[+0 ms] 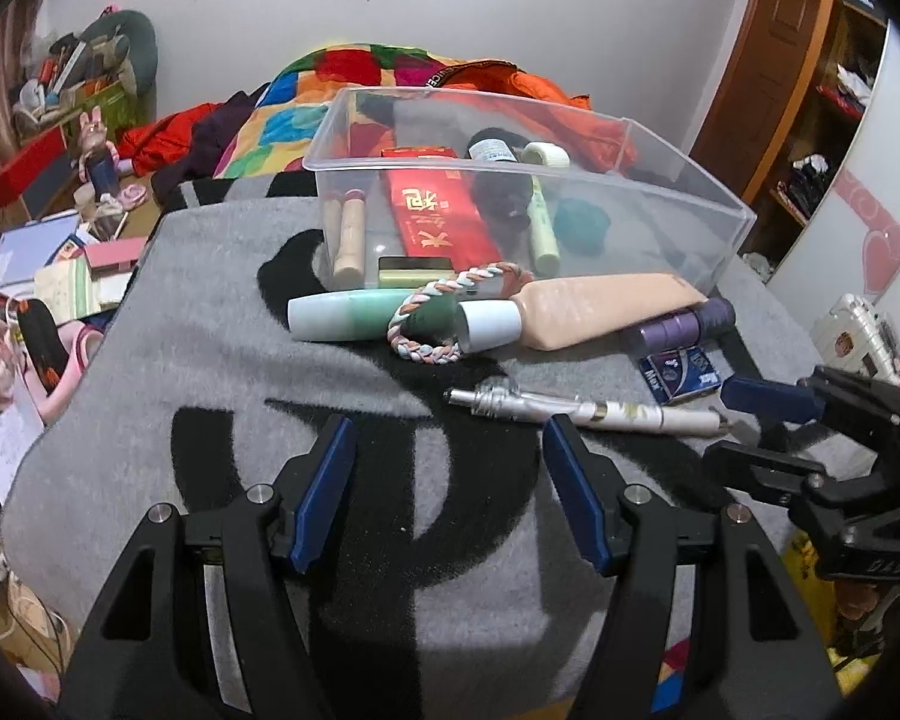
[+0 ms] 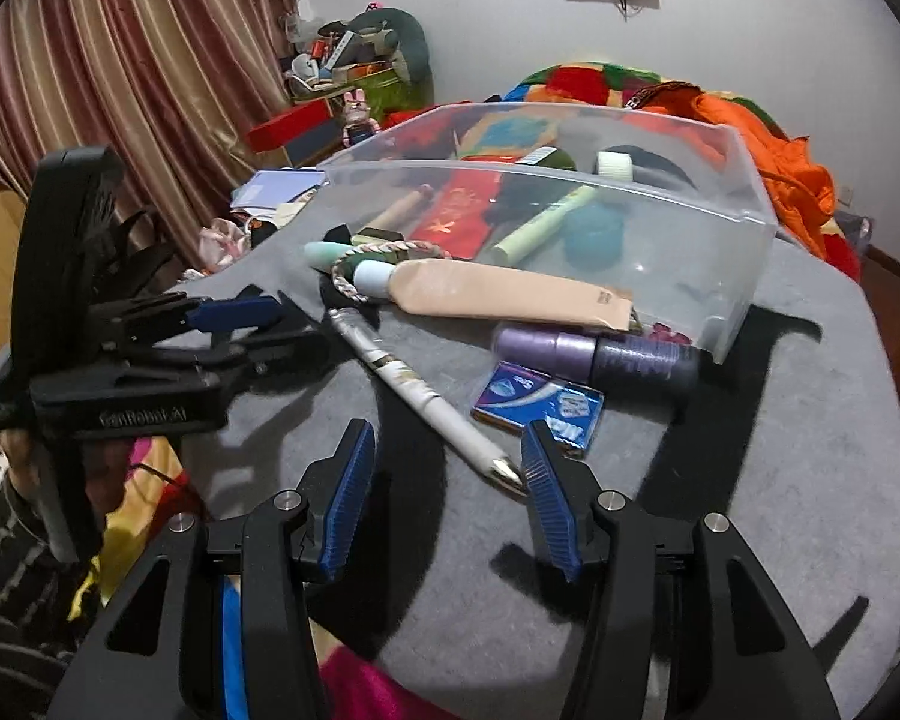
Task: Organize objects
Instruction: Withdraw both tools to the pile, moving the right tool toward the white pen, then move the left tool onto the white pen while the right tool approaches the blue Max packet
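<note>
A clear plastic bin (image 1: pixel 678 180) (image 2: pixel 744 222) stands on a grey and black mat and holds a red box (image 1: pixel 444 216), tubes and other items. In front of it lie a mint bottle (image 1: pixel 342 315), a braided ring (image 1: pixel 426 354), a peach tube (image 1: pixel 600 309) (image 2: pixel 498 294), a purple bottle (image 1: pixel 684 324) (image 2: pixel 594 354), a blue packet (image 1: pixel 681 372) (image 2: pixel 540 405) and a white pen (image 1: pixel 600 411) (image 2: pixel 432 402). My left gripper (image 1: pixel 447 441) is open and empty, short of the pen. My right gripper (image 2: pixel 447 456) is open, its right pad beside the pen's metal tip.
The mat (image 1: pixel 150 420) ends at a curved edge on the left, with books and clutter (image 1: pixel 60 264) on the floor beyond. A colourful blanket (image 1: pixel 342 72) and orange cloth lie behind the bin. A wardrobe (image 1: pixel 810 90) stands at the right, curtains (image 2: pixel 120 60) at the left.
</note>
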The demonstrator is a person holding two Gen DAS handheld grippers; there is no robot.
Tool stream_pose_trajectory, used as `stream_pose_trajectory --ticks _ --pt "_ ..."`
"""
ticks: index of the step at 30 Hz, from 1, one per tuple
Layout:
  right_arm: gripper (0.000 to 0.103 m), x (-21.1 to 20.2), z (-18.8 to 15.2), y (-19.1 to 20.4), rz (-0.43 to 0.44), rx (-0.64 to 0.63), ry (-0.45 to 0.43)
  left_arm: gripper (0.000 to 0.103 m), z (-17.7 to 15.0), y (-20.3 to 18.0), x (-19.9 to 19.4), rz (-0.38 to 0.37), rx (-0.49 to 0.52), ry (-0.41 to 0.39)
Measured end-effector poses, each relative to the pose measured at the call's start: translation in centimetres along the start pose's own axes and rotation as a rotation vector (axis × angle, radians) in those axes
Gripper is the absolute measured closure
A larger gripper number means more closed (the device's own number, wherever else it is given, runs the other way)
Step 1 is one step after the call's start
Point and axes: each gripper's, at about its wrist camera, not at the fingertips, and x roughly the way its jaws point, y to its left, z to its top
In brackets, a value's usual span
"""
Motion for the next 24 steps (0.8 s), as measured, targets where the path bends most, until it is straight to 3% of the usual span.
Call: stream_pose_trajectory --ticks 4,9,15,24 --pt "0.054 0.6 0.0 -1.4 -0.024 0.071 0.016 0.038 1.0 -1.0 -0.2 -0.015 0.020 -0.013" --pt "0.054 0.5 -0.7 -1.0 0.050 0.077 0.023 0.032 2.5 -3.6 0.2 -0.040 0.117 -0.026" --pt "0.054 -0.5 -1.3 -2.1 0.019 0.121 0.002 0.031 3.2 -6.1 2.9 -0.071 0.240 0.051" --pt "0.054 -1.4 -1.3 -5.9 -0.030 0.246 -0.014 0.030 2.0 -5.1 2.5 -0.159 0.243 0.105"
